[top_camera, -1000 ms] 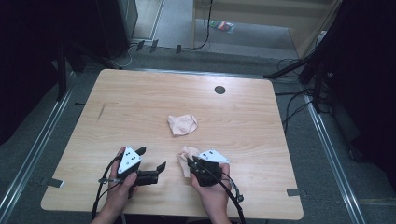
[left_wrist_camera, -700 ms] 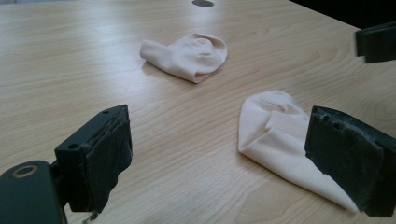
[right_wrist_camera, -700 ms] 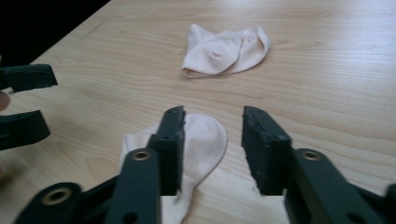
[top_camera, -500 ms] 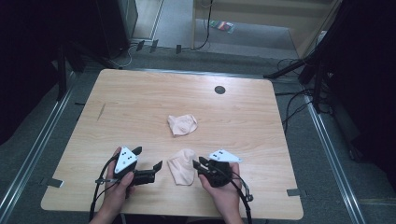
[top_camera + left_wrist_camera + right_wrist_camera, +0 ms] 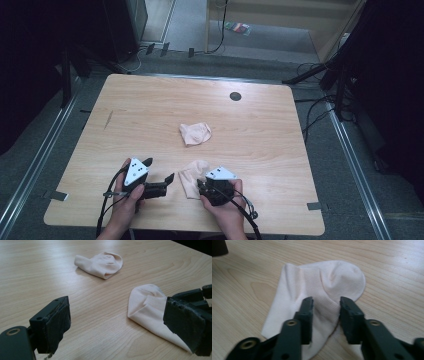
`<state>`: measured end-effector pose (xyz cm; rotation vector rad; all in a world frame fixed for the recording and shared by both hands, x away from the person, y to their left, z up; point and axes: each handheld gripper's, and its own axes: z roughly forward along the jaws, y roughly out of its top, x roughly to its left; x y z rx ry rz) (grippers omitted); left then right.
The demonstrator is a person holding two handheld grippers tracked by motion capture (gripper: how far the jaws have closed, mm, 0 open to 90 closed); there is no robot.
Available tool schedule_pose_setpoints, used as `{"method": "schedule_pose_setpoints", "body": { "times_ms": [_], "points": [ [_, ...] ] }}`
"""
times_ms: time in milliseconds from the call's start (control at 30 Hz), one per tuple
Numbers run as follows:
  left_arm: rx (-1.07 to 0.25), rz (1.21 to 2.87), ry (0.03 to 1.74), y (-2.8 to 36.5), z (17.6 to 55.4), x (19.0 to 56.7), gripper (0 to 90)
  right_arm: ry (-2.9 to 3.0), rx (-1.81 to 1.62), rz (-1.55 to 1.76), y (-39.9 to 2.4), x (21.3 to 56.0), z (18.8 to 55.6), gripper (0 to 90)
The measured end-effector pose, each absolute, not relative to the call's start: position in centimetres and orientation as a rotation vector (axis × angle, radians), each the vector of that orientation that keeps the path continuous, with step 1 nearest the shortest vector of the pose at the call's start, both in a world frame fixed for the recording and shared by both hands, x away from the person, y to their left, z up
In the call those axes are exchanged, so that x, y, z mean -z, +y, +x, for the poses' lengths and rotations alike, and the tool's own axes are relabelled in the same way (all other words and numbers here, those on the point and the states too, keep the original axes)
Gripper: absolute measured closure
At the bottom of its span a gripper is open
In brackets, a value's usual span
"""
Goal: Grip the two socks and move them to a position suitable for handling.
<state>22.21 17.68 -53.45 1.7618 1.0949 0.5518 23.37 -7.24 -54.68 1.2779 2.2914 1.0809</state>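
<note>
Near sock (image 5: 192,177) lies flat on the counter (image 5: 280,140), nearer the person than the far sock (image 5: 195,133); right gripper (image 5: 325,305), jaws narrowly parted, straddles its edge; left gripper (image 5: 167,181) stands wide beside it.

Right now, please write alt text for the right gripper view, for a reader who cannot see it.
The right gripper, its two black jaws apart, hangs over a pale pink sock lying flat on a light wooden table. The gap between the jaws lies over the sock's near edge.
</note>
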Motion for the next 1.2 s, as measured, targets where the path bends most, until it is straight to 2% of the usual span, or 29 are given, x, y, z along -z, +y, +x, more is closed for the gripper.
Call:
{"method": "schedule_pose_setpoints", "body": {
  "times_ms": [33,67,167,400,533,767,867,900,933,967,1000,1033,1067,1133,1167,1200],
  "points": [
    [-0.551,1.763,1.100,17.7,22.2,53.5,7.7,2.291,-1.076,1.271,-7.2,54.7,23.3,74.9],
    [-0.553,1.765,1.104,17.6,22.2,53.6,7.7,2.288,-1.071,1.253,-7.1,54.6,23.2,83.5],
    [-0.553,1.768,1.100,17.5,22.2,53.6,7.7,2.270,-1.078,1.262,-7.2,54.3,23.0,86.8],
    [-0.523,1.782,1.080,16.9,22.1,53.9,7.6,2.224,-1.170,1.263,-7.7,52.1,23.3,87.3],
    [-0.498,1.809,1.057,15.3,21.7,54.3,7.6,2.191,-1.239,1.241,-7.7,49.3,24.0,87.4],
    [-0.482,1.845,1.038,13.5,21.6,54.6,7.6,2.192,-1.369,1.198,-5.9,46.0,24.4,87.4],
    [-0.507,1.846,1.054,13.3,21.7,54.5,7.6,2.213,-1.427,1.158,-5.2,45.0,24.2,87.3],
    [-0.572,1.863,1.069,13.4,21.8,54.5,8.1,2.225,-1.520,1.125,-4.8,43.8,23.8,87.3],
    [-0.572,1.863,1.069,13.4,21.8,54.5,15.1,2.225,-1.520,1.125,-4.8,43.8,23.8,87.3],
    [-0.683,1.850,1.116,13.6,21.8,54.5,15.1,2.224,-1.547,1.117,-4.8,43.5,23.6,87.3],
    [-0.749,1.825,1.145,14.5,21.8,54.4,47.7,2.210,-1.583,1.117,-5.4,42.9,23.3,87.4],
    [-0.749,1.825,1.145,14.5,21.8,54.4,61.6,2.210,-1.583,1.117,-5.4,42.9,23.3,87.4],
    [-0.712,1.794,1.144,16.2,21.9,53.9,79.5,2.205,-1.581,1.151,-6.6,43.2,23.3,87.9],
    [-0.699,1.787,1.124,16.9,21.9,53.7,87.5,2.202,-1.566,1.177,-7.2,43.6,23.5,88.1],
    [-0.744,1.793,1.050,17.7,21.6,53.2,88.5,2.210,-1.525,1.241,-8.6,45.0,23.9,88.3],
    [-0.744,1.793,1.050,17.7,21.6,53.2,88.8,2.210,-1.525,1.241,-8.6,45.0,23.9,88.3]
  ]
}}
